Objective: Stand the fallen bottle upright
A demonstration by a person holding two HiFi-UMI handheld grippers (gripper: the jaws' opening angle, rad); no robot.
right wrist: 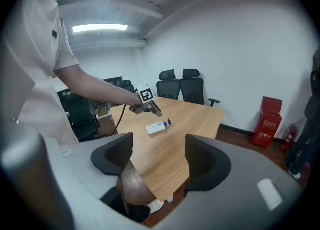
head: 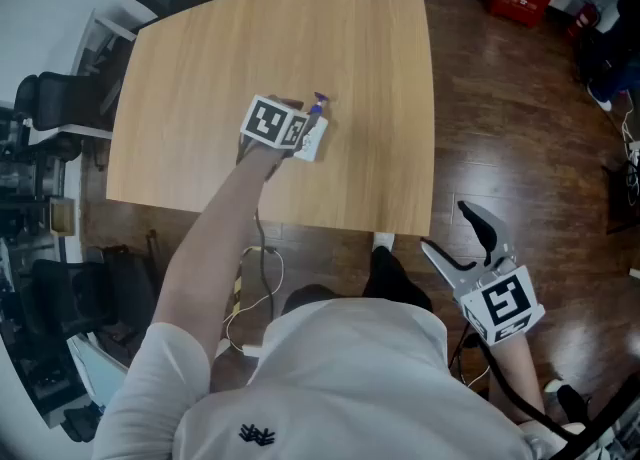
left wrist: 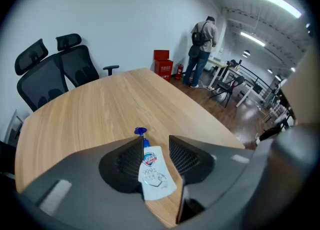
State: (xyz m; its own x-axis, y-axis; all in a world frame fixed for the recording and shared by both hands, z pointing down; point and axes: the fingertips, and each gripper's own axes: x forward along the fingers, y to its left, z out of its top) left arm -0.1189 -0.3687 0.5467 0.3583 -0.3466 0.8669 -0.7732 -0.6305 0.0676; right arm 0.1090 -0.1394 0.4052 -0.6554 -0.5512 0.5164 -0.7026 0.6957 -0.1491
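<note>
– one wooden table [head: 380, 68]; what hung over it?
– the left gripper [left wrist: 156, 139], tipped steeply down over the table's middle, jaws only narrowly apart and clamped on nothing. the right gripper [head: 446, 226] hung off the near right corner, jaws wide and empty.
– and the bottle [head: 312, 140]?
– flat on its side on the wood, framed between the left jaws, blue cap [left wrist: 140, 131] pointing far.

L tongs [left wrist: 155, 143] angled down, barely apart; R tongs [right wrist: 159, 143] wide open.
</note>
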